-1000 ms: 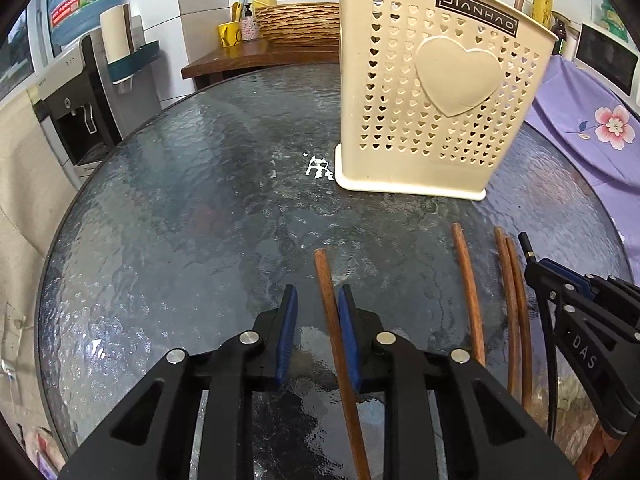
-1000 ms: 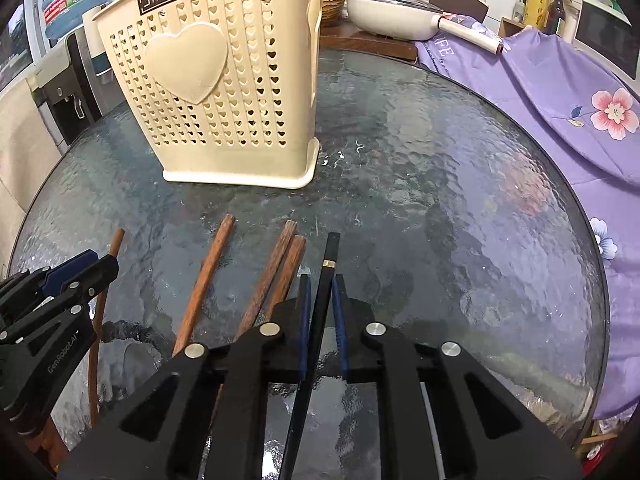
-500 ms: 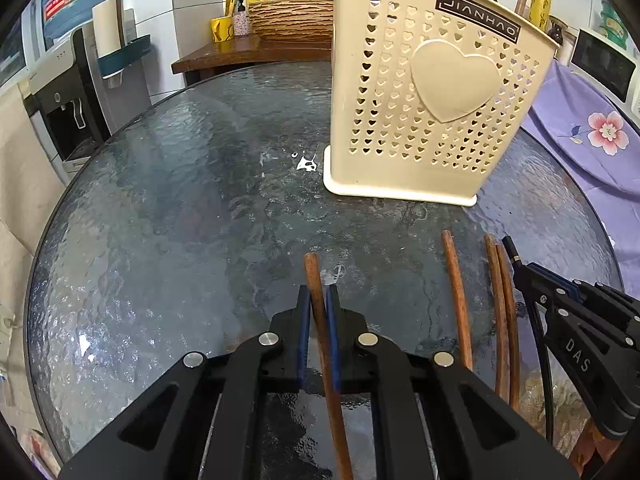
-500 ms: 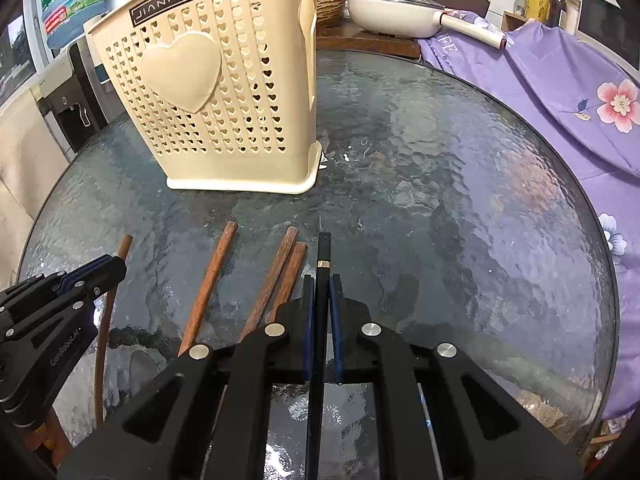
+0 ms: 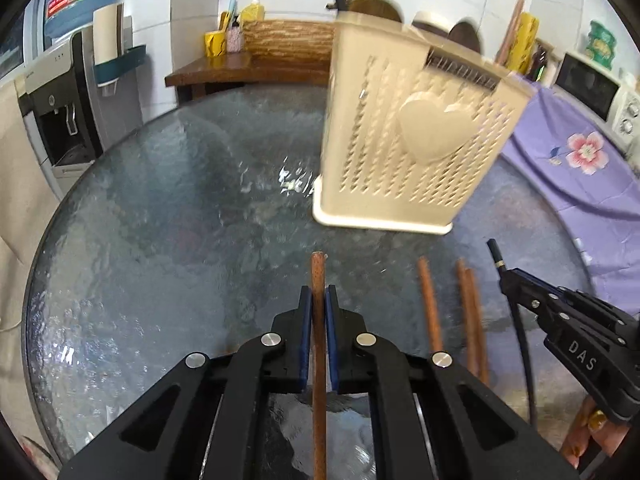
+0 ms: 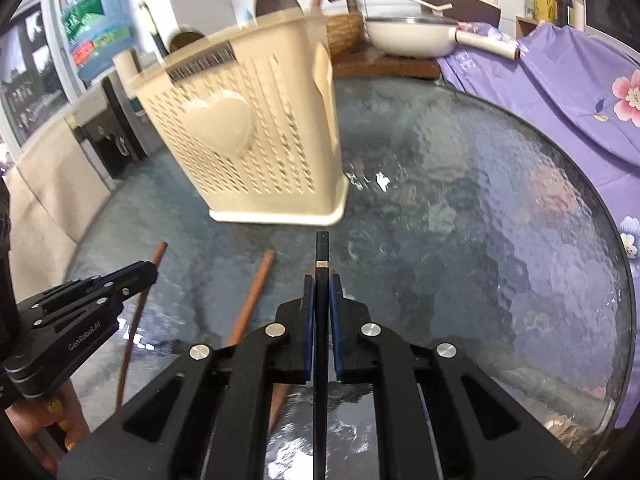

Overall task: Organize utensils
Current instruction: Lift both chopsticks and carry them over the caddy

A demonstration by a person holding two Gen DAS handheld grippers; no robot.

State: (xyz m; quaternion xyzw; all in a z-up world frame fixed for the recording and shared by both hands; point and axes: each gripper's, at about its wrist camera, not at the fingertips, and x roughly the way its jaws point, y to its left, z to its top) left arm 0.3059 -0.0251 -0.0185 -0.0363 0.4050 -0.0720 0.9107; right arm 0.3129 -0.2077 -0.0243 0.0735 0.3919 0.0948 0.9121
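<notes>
- On the round glass table (image 5: 152, 240), toward its far edge, a cream perforated utensil basket (image 5: 404, 152) stands upright; raised heart on its front face, dark label strip near the rim. Both views are motion-blurred.
- Left gripper (image 5: 319, 300): jaws have just been closing and are now pressed on a brown wooden chopstick (image 5: 319, 276), blue pads on either side of the shaft. Its blunt end juts a short way past the fingertips, pointing toward the basket's base.
- Right gripper (image 6: 321, 288): jaws pinched on a black chopstick (image 6: 322, 248) with a pale metal band just ahead of the pads. Tip aims at the basket's near bottom edge, not touching it.
- Whether either held stick is clear of the glass: cannot tell.
- Three loose brown chopsticks (image 5: 430, 308) lie on the glass near the near edge, between the two grippers. One lies alone; the other two lie side by side, touching or nearly so.
- Handles of other utensils stick up out of the basket's top.
- Purple flowered cloth (image 6: 568, 80) lies past the table's right edge.
- A person's fingers (image 6: 44, 420) show under the left gripper in the right wrist view.
</notes>
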